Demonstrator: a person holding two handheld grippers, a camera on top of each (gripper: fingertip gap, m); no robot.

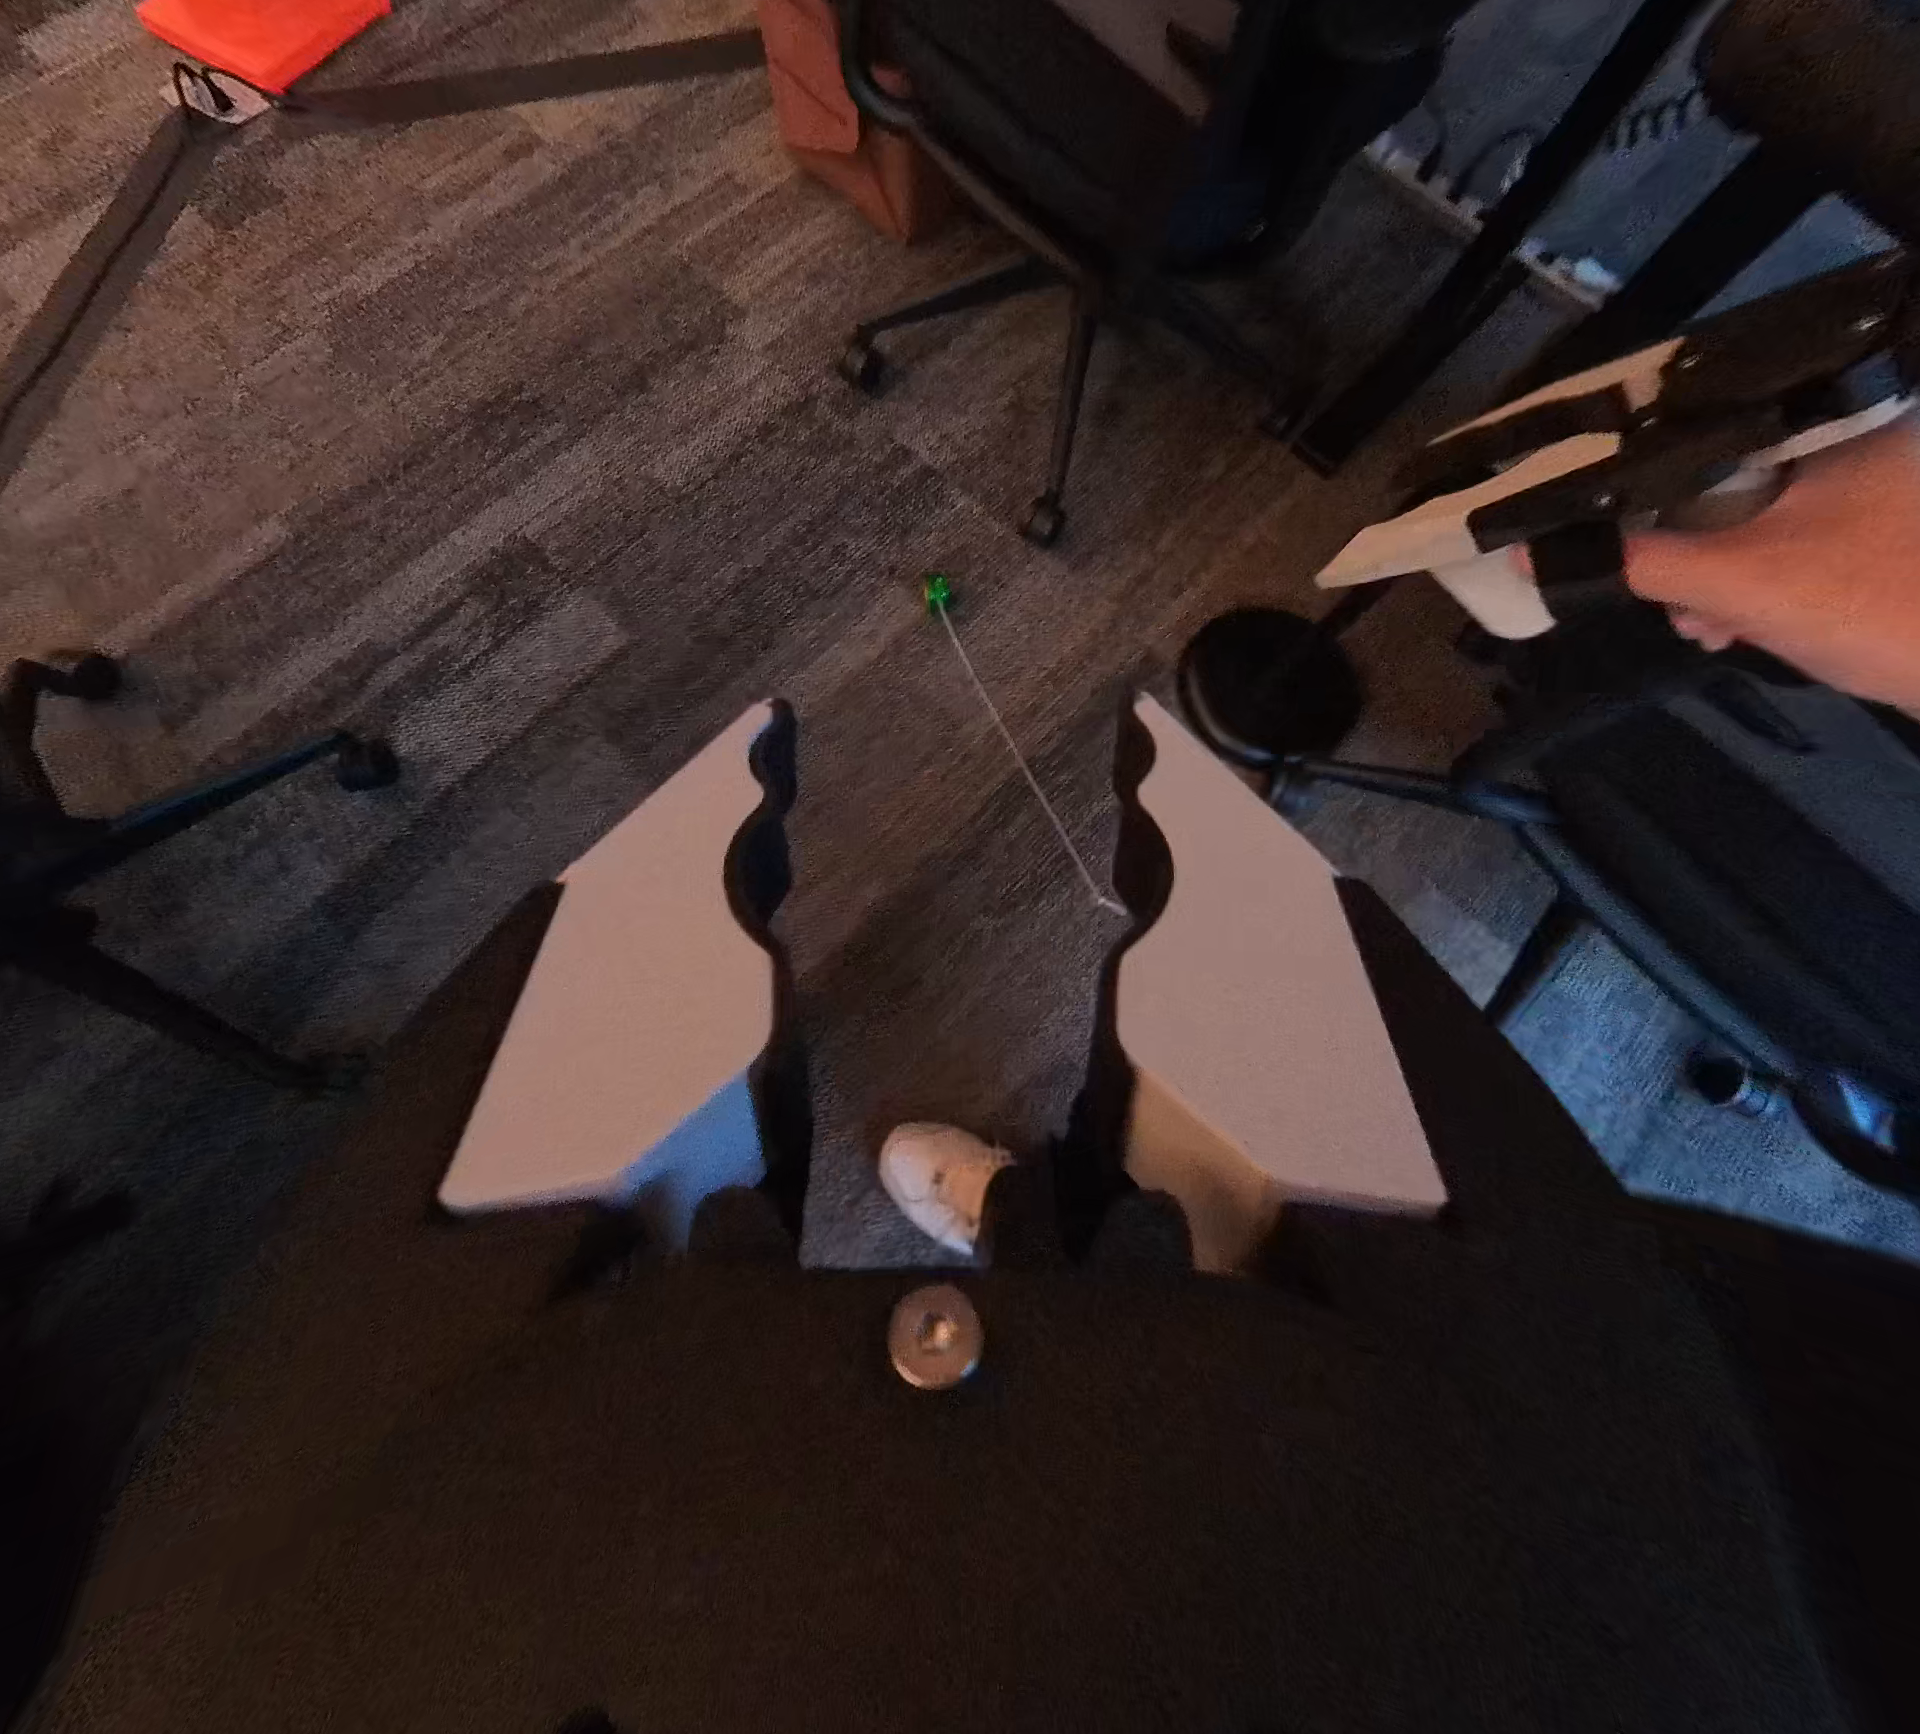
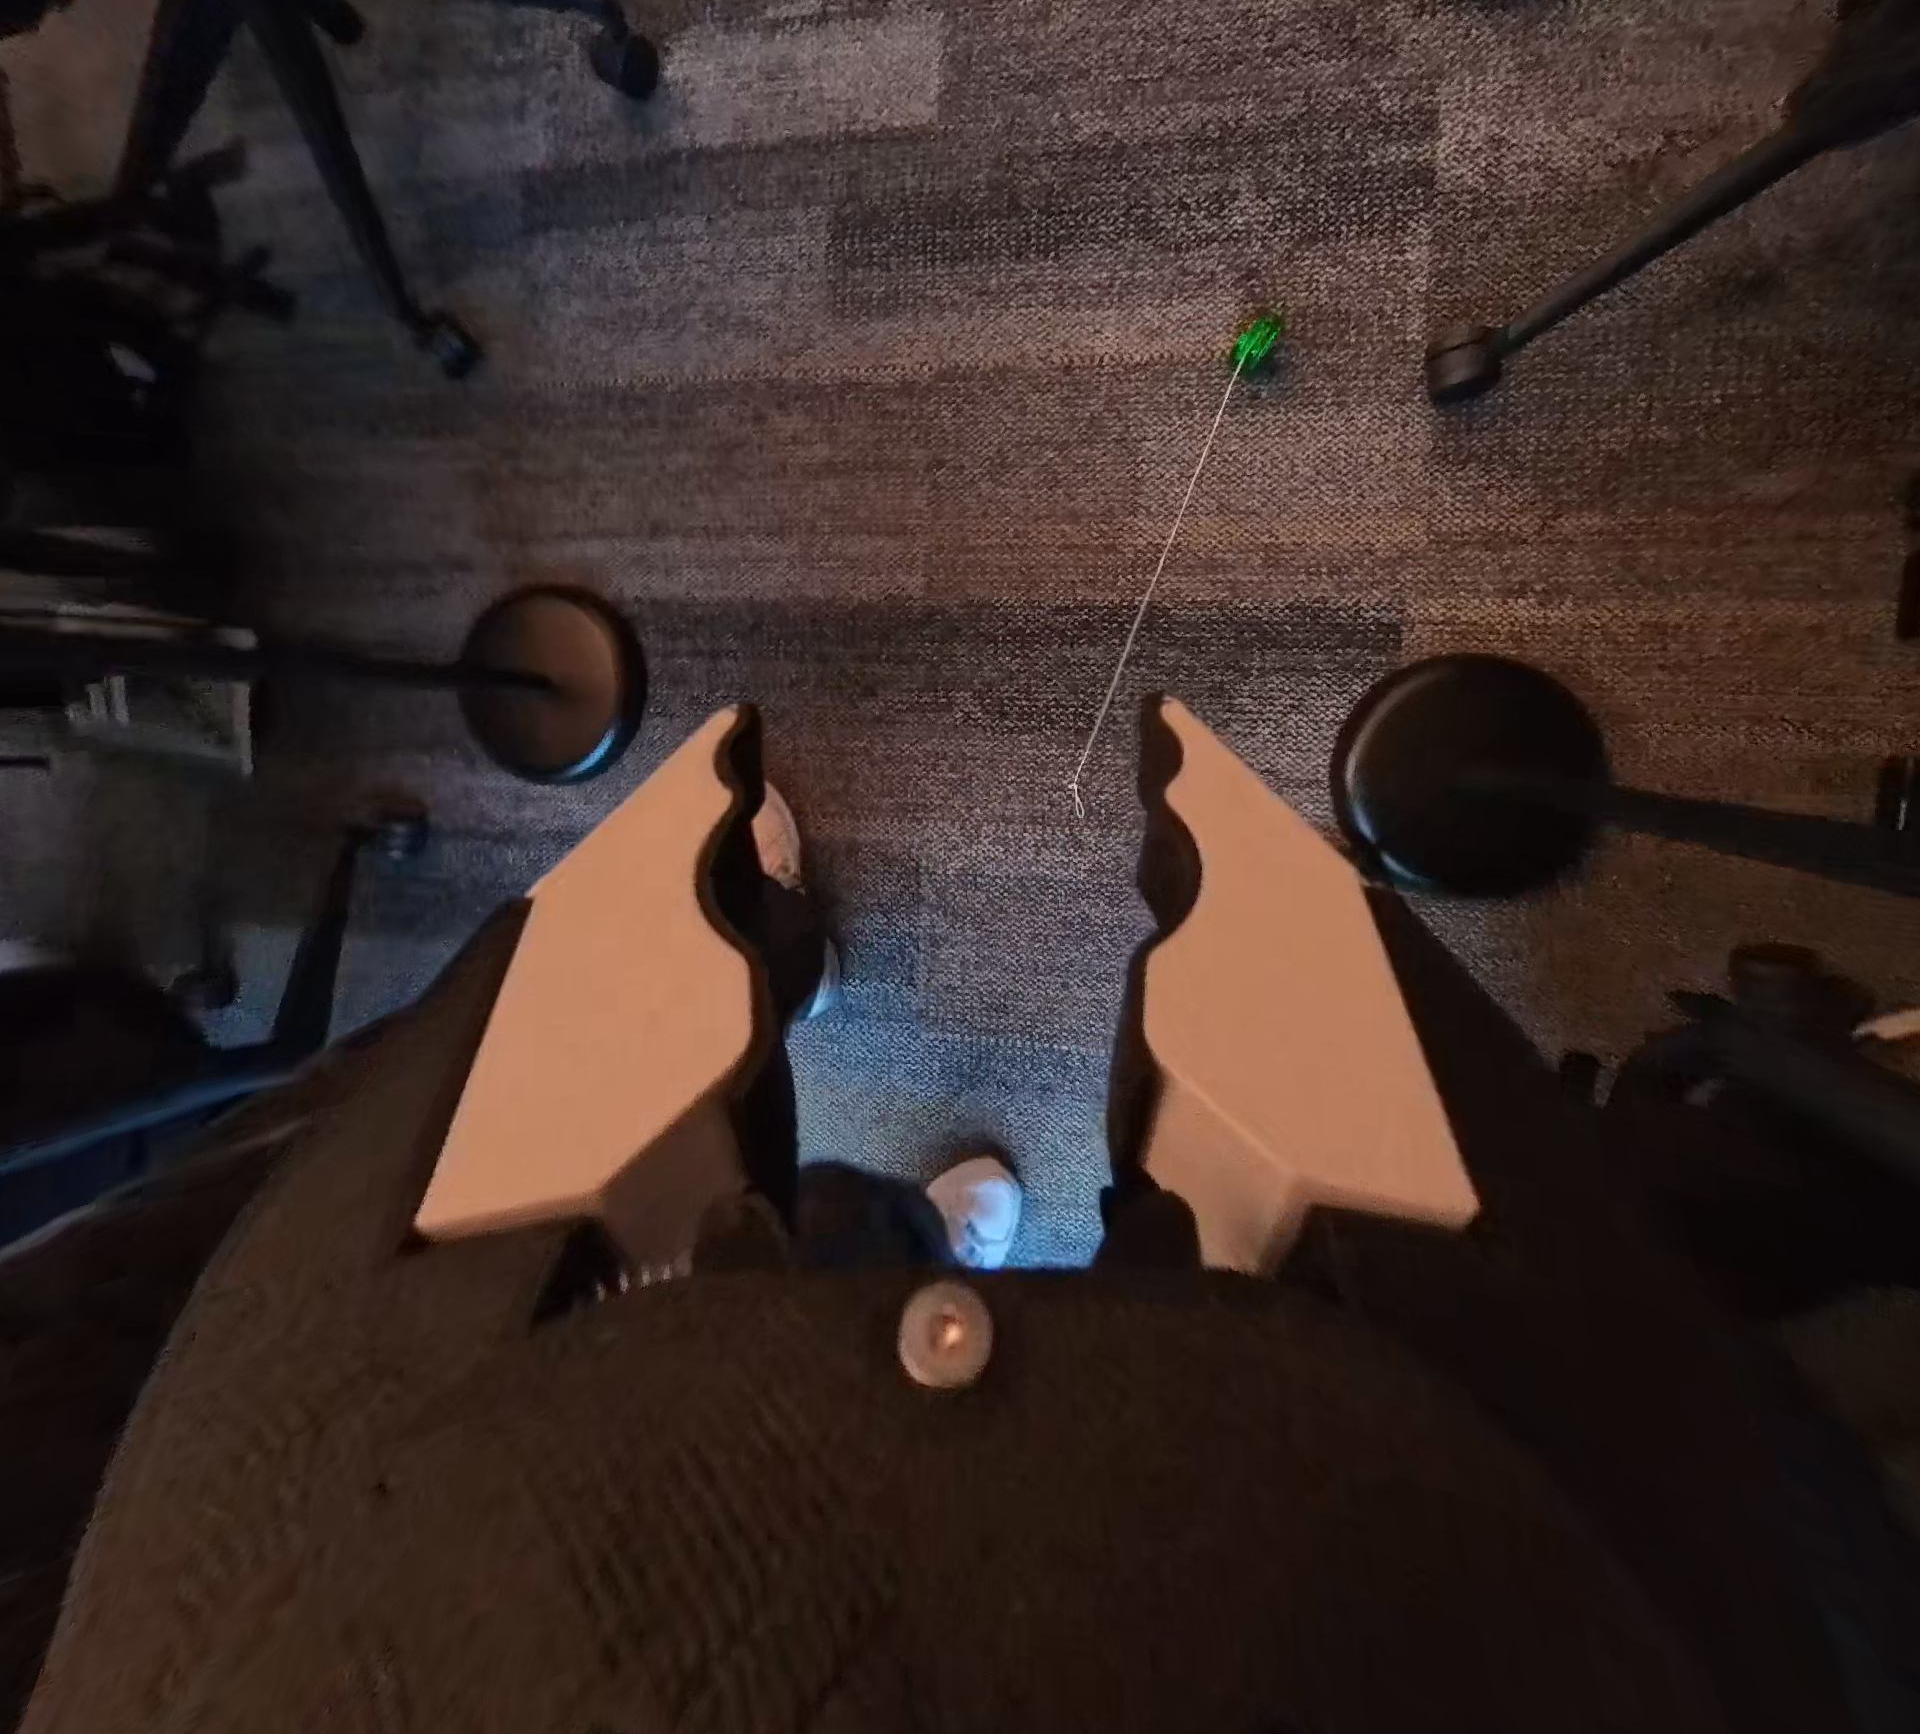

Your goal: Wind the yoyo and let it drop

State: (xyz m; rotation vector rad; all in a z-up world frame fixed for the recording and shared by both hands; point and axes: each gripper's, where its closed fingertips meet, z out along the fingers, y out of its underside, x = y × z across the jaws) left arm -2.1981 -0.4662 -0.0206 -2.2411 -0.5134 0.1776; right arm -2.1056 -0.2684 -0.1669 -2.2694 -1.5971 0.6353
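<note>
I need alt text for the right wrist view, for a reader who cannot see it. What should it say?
A small green yoyo lies on grey patterned carpet, its thin white string stretched out toward the camera. The open right tool, empty, points down at the floor between two round black stand bases, with chair castors around.

Open carpet [image 2: 935, 458] surrounds the yoyo [image 2: 1257, 342]; chair casters [image 2: 1460, 365] and round bases [image 2: 1475, 775] crowd the edges.

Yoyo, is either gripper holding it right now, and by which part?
Neither. The green yoyo lies on the carpet, its string slack with a free end. Left gripper and right gripper are open, empty.
</note>
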